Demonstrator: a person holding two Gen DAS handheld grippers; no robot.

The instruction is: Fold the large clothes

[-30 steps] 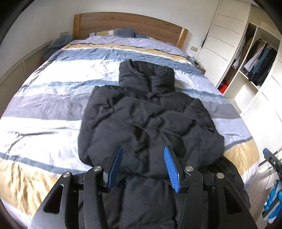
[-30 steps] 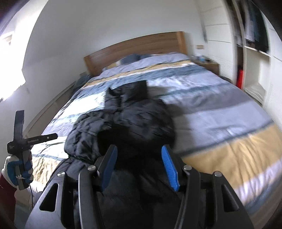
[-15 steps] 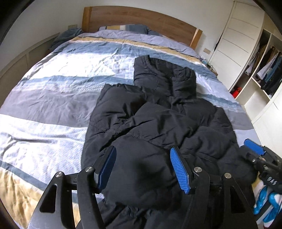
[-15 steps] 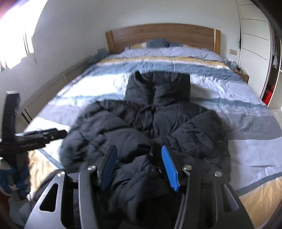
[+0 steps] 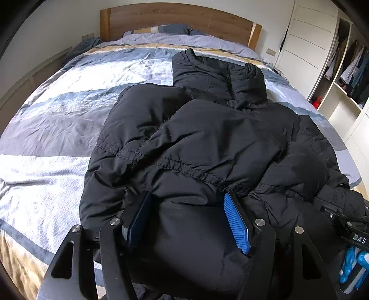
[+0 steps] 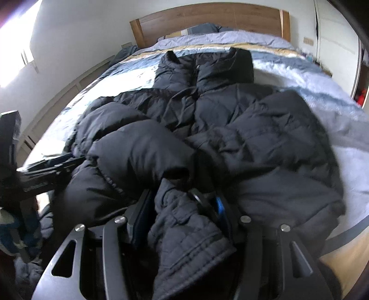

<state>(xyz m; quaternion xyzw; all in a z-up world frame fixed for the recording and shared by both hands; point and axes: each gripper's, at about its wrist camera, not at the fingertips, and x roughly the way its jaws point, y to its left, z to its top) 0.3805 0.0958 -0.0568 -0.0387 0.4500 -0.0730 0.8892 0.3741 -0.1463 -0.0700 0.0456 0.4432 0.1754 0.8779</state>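
Jacket: a black padded jacket [image 5: 207, 143] is lying spread over the striped bed cover [image 5: 57, 129], filling the centre and lower half of both views, its collar pointing toward the wooden headboard [image 5: 180, 20] at the top of the frame.
Jacket's lower edge: it is bunching up at the bottom centre of each view, right where the grippers are working; in the right wrist view a quilted inner flap [image 6: 184, 240] is showing there.
Left gripper: the left gripper [image 5: 188, 221] is sitting at the bottom centre of its own view, blue pads standing fairly wide after just opening further, with a bulge of jacket fabric lying between them; the right-hand pad's ridged face is showing bare, so I am not seeing a squeeze.
Right gripper: the right gripper [image 6: 182, 207] is at the bottom centre of its view, jaws at a middling width with a thick fold of the jacket packed between them; fabric is covering most of both pads, and it is looking like a grip on the jacket.
Each seen from the other: the right gripper's black body is poking in at the lower right edge of the left wrist view, and the left gripper is showing blurred at the left edge of the right wrist view.
Gloved hand: a blue and white glove [image 5: 355, 265] is visible in the lower right corner of the left wrist view.
Wardrobe: open shelves with hanging clothes [image 5: 350, 69] are sitting at the upper right.
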